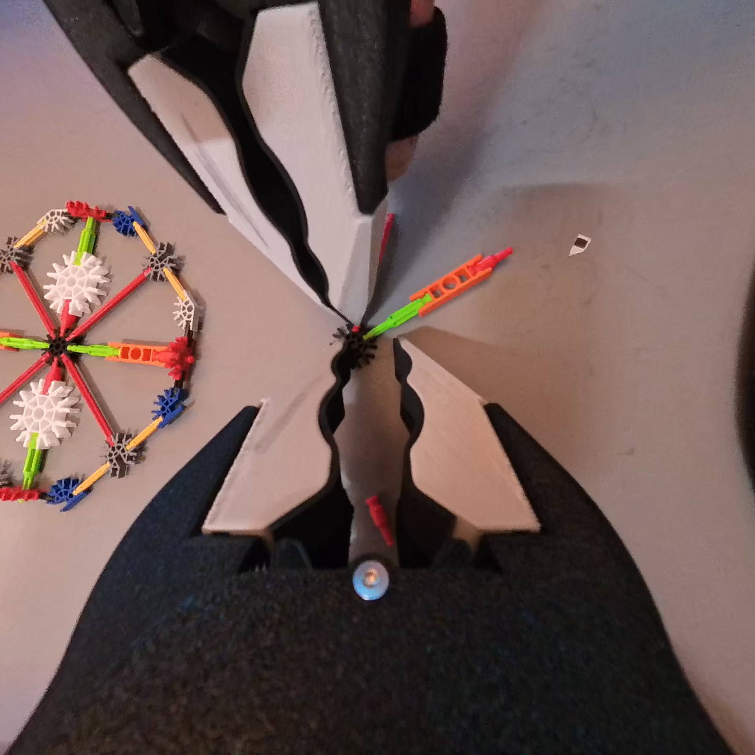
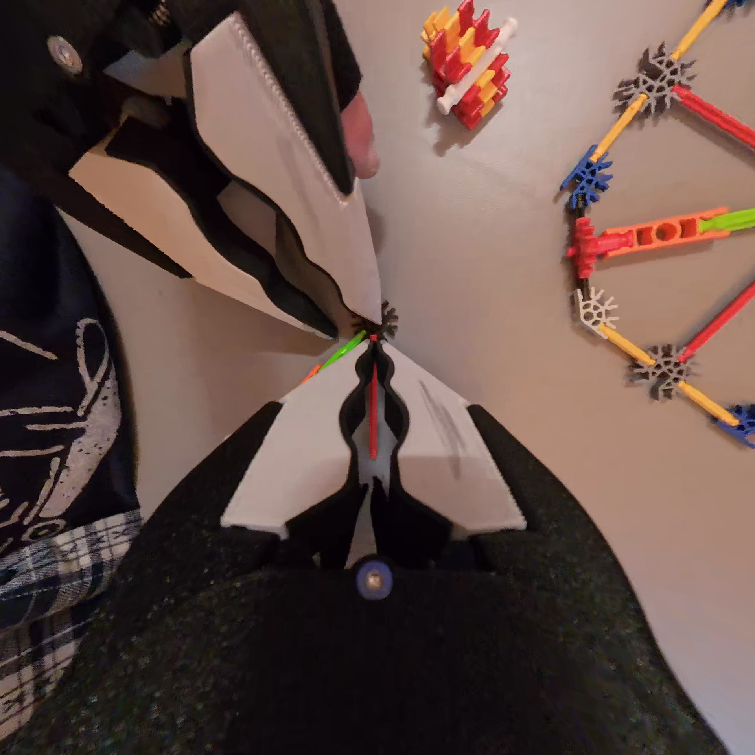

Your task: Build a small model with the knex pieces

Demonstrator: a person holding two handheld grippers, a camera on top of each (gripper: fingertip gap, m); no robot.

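A black round connector [image 1: 359, 351] lies on the beige table with a green rod [image 1: 392, 322] plugged into it; the rod leads to an orange piece [image 1: 449, 284] with a red rod end. My left gripper [image 1: 371, 349] has its tips around the connector: its left finger touches it and a small gap shows at the right finger. My right gripper [image 2: 372, 342] is shut on a thin red rod [image 2: 373, 408], whose tip meets the connector [image 2: 388, 316]. In the left wrist view the right gripper [image 1: 355, 323] comes in from above. The left gripper [image 2: 356, 329] enters the right wrist view from the upper left.
A flat, many-coloured rod-and-connector wheel [image 1: 57, 345] lies left of the grippers and also shows in the right wrist view [image 2: 662, 233]. A stack of red and yellow connectors [image 2: 465, 65] lies beyond. A short red rod [image 1: 380, 521] and a paper scrap [image 1: 579, 245] lie loose. A person's dark garment [image 2: 41, 408] is at the left. The grippers are tip to tip, or close to it.
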